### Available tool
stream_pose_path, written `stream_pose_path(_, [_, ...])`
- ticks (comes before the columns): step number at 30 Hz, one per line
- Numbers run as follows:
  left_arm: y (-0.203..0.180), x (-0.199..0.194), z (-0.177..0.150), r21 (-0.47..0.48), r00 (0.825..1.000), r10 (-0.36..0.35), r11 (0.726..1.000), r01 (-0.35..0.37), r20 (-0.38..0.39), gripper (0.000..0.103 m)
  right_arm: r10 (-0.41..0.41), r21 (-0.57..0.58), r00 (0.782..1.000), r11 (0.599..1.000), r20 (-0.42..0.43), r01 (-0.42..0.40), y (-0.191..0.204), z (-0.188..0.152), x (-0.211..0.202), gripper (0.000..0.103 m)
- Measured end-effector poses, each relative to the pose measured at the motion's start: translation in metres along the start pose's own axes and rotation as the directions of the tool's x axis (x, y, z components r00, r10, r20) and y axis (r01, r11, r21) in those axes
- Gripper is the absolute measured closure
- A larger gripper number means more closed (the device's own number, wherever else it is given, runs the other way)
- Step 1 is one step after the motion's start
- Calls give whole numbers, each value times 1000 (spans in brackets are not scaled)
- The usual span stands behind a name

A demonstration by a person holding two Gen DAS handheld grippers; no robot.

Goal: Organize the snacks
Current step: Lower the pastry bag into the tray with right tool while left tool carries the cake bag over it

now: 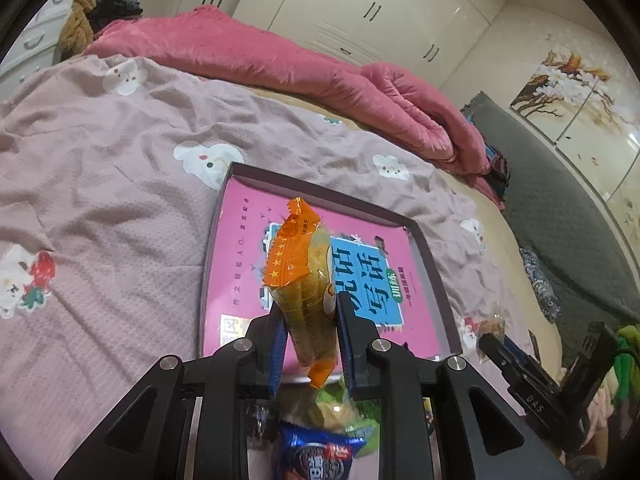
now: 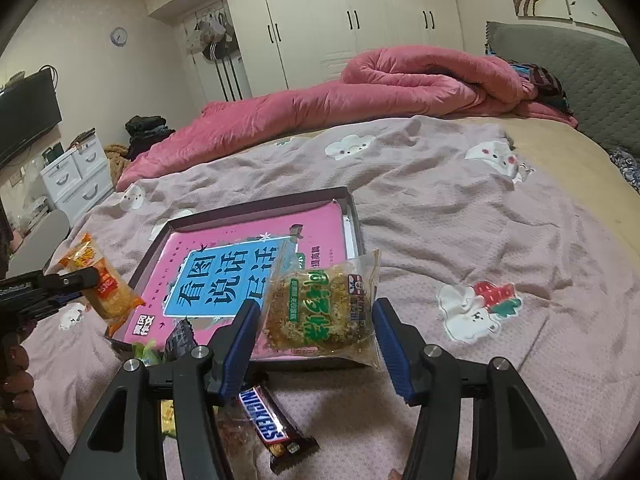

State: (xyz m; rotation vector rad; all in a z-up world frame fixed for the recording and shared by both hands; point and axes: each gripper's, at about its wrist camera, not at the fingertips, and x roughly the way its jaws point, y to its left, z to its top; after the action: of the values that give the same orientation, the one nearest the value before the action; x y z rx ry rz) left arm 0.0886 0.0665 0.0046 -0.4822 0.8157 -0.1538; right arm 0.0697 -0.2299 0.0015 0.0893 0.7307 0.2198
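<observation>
My left gripper (image 1: 310, 344) is shut on an orange-wrapped snack (image 1: 298, 276) and holds it above the near edge of a shallow dark box (image 1: 436, 276) with a pink book in it. In the right wrist view the same snack (image 2: 102, 284) and left gripper (image 2: 60, 284) are at the left. My right gripper (image 2: 316, 340) is shut on a clear pack of a green-labelled cake (image 2: 320, 308), held above the box's (image 2: 256, 208) near edge. The right gripper (image 1: 500, 344) shows at the right of the left wrist view.
The box lies on a pink patterned bedspread (image 2: 460, 220). Loose snacks lie on the bed in front of the box: a Snickers bar (image 2: 272, 424), a blue cookie pack (image 1: 316, 456), green and dark wrappers (image 2: 160, 348). A rolled pink quilt (image 2: 360, 96) lies at the far side.
</observation>
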Motion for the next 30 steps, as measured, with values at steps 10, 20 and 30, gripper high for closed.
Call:
stream_pose_path(10, [6, 33, -1, -23, 999, -4, 1000, 3, -36, 79, -19, 0, 1000, 1000, -13, 19, -1, 4, 15, 45])
stream_pose_path(20, [9, 46, -7, -10, 998, -3, 1000, 2, -68, 79, 6, -21, 997, 1000, -81, -8, 6, 10, 41, 45])
stream_pose_path(30, [15, 45, -10, -15, 997, -4, 1000, 3, -77, 79, 45, 2, 983, 999, -180, -45, 12, 4, 64, 45])
